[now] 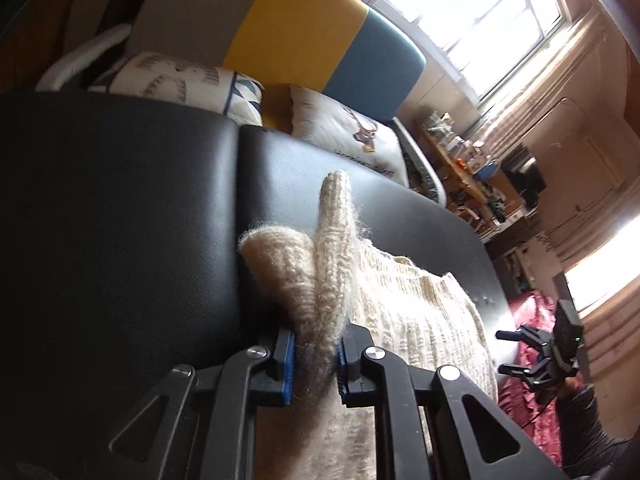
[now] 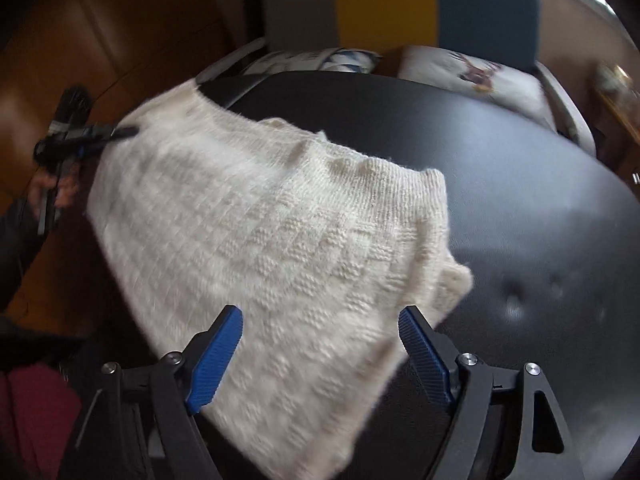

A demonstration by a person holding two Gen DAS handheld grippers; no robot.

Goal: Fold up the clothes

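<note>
black padded bench (image 2: 500,168) carries everything, w/ cushions (image 1: 344,132) and a yellow/teal chair back (image 1: 328,40) past its far edge. on it the cream knit sweater (image 2: 272,216) lies spread over the left half of the bench top, one end trailing off the near edge toward the camera in the right wrist view, the ribbed end reaching toward the bench's far left corner. looks mostly flat, maybe one layer doubled at the right side where a lump of knit pokes out, but can't tell for sure. dark red cloth (image 1: 532,360) sits off the bench, prob another garment waiting. left gripper (image 1: 316,364) is clamped on a bunched ribbed bit of the sweater, prob a cuff or hem corner, which stands up between the blue pads (image 1: 288,372); jaws nearly together w/ knit squeezed in the gap. right gripper (image 2: 320,344) is spread wide, nothing between its fingers, hovering above the near part of the sweater, not touching as far as i can see. progress: early imo. one corner picked up, no clean fold visible yet; the fold-over, squaring up, and any other clothes are all left to do.
</note>
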